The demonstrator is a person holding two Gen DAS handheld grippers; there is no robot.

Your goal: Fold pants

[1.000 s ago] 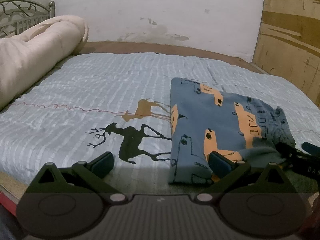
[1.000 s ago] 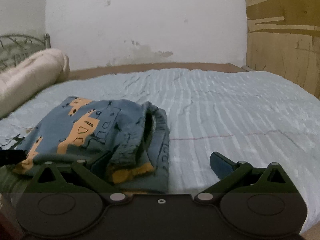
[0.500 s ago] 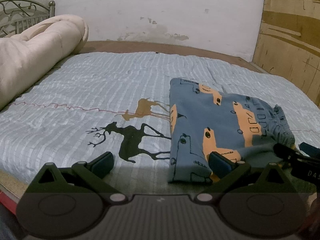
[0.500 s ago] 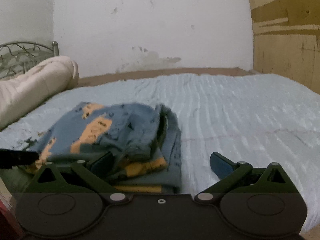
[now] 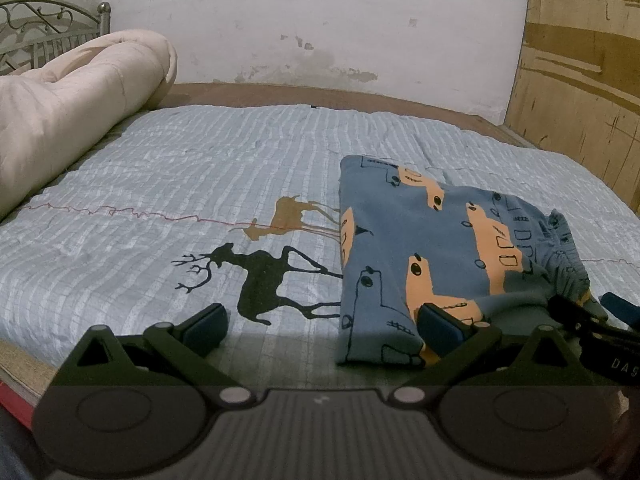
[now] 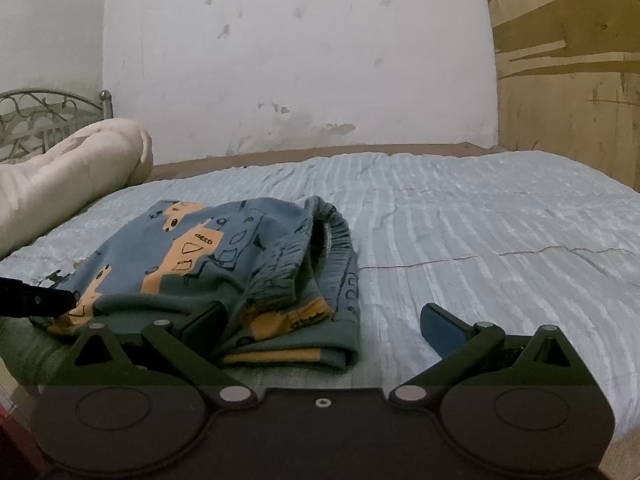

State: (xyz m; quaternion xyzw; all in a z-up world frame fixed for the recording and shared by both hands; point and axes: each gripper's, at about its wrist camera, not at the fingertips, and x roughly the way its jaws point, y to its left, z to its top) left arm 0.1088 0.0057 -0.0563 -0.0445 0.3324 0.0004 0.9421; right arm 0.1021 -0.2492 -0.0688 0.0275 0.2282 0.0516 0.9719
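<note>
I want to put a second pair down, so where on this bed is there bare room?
Free: the wide stretch of sheet right of the folded pants, running to the wooden wall, and the strip behind them toward the far edge. The patch with the deer print, between pants and rolled quilt, is bare too. Crowded: the near edge, with both open grippers.

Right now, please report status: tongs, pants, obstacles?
Left tongs open, empty. Right tongs open, empty. Pants folded on bedspread, waistband end rumpled. Nothing in the way.
</note>
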